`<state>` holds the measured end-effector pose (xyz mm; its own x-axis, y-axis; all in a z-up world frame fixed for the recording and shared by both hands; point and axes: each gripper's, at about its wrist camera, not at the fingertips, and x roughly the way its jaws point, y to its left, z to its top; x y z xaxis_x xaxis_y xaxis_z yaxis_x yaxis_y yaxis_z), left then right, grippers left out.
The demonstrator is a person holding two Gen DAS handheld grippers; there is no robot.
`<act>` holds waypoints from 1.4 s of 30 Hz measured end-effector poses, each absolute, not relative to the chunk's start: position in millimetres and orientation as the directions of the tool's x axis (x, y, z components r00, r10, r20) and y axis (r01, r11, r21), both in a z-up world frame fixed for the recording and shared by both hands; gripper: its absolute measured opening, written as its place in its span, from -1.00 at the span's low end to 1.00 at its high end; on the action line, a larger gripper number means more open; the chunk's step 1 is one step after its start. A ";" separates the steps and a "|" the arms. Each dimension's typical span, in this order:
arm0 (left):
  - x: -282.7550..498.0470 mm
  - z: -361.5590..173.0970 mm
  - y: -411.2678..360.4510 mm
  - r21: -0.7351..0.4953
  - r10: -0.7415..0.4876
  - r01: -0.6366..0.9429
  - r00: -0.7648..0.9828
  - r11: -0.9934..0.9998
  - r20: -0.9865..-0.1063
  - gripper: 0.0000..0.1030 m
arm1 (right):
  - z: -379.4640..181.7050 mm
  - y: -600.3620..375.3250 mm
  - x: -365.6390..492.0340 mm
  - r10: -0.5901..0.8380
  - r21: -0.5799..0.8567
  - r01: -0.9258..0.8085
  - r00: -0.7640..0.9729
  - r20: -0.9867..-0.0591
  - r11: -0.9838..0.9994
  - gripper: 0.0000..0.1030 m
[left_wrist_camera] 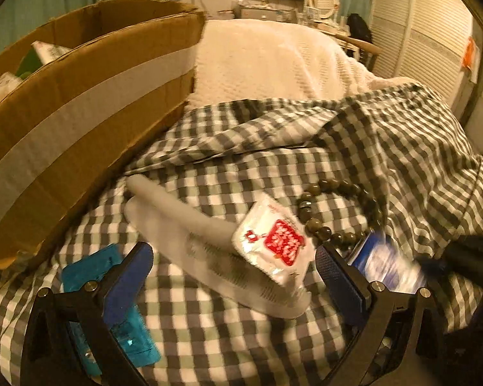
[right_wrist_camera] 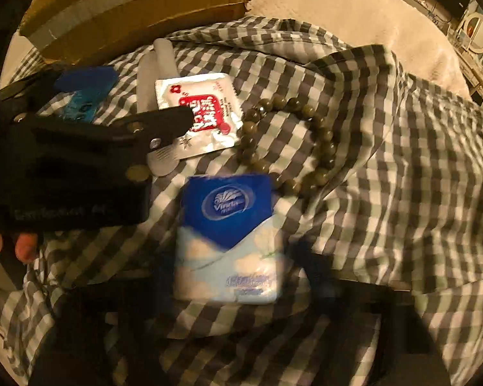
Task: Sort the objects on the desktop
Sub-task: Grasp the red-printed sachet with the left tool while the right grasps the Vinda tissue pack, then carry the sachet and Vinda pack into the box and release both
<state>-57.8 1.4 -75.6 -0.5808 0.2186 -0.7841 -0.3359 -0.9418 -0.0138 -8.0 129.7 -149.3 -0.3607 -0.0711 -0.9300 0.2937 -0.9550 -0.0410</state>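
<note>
Desktop objects are seen scattered on a checked cloth [left_wrist_camera: 241, 337], between and around the left gripper [left_wrist_camera: 233, 278]. Its jaws are spread wide and nothing is clamped; a white comb [left_wrist_camera: 209, 257] and a red-and-white sachet [left_wrist_camera: 273, 241] lying on it are framed between the blue pads [left_wrist_camera: 128, 276], untouched. A teal item [left_wrist_camera: 80, 270] is noted just outside the left pad, a blue tissue pack [left_wrist_camera: 386, 263] just outside the right one. A bead bracelet [left_wrist_camera: 335, 212] lies beyond the sachet, a cardboard box [left_wrist_camera: 80, 128] upper left. The gripper is pitched steeply down at the cloth.

From the right wrist, the tissue pack [right_wrist_camera: 228, 241] is seen directly below. The right gripper's own fingers are lost in dark blur; its jaw state cannot be told. Fingertips of a hand [right_wrist_camera: 9, 246] are seen under the left gripper's black body
</note>
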 end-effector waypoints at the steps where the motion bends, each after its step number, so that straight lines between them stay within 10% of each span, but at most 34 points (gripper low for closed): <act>1: -56.7 -76.3 5.4 -0.009 0.226 -0.354 -0.577 -0.935 -0.785 1.00 | -141.4 139.7 -7.8 -0.040 -0.061 0.235 -0.403 -0.914 -0.970 -0.02; 9: -63.6 -90.5 47.8 0.187 0.188 -0.492 -0.615 -0.850 -0.766 0.94 | -108.0 202.8 -3.4 -0.129 0.123 0.045 -0.492 -0.861 -0.991 -0.02; 16: -65.9 -91.5 46.7 0.228 0.165 -0.515 -0.608 -0.827 -0.776 -0.18 | -110.6 205.4 1.7 -0.152 0.151 0.041 -0.475 -0.867 -0.988 -0.01; 33: -55.8 7.6 -20.2 -0.088 0.408 -0.458 -0.667 -0.884 -0.623 -0.26 | -97.0 196.7 7.2 -0.175 0.172 0.055 -0.525 -0.833 -0.984 -0.01; 42: -115.6 94.0 -93.6 -0.125 0.280 -0.257 -0.766 -0.958 -0.578 -0.26 | 17.2 135.4 -55.3 -0.331 0.214 0.254 -0.661 -0.673 -0.943 -0.01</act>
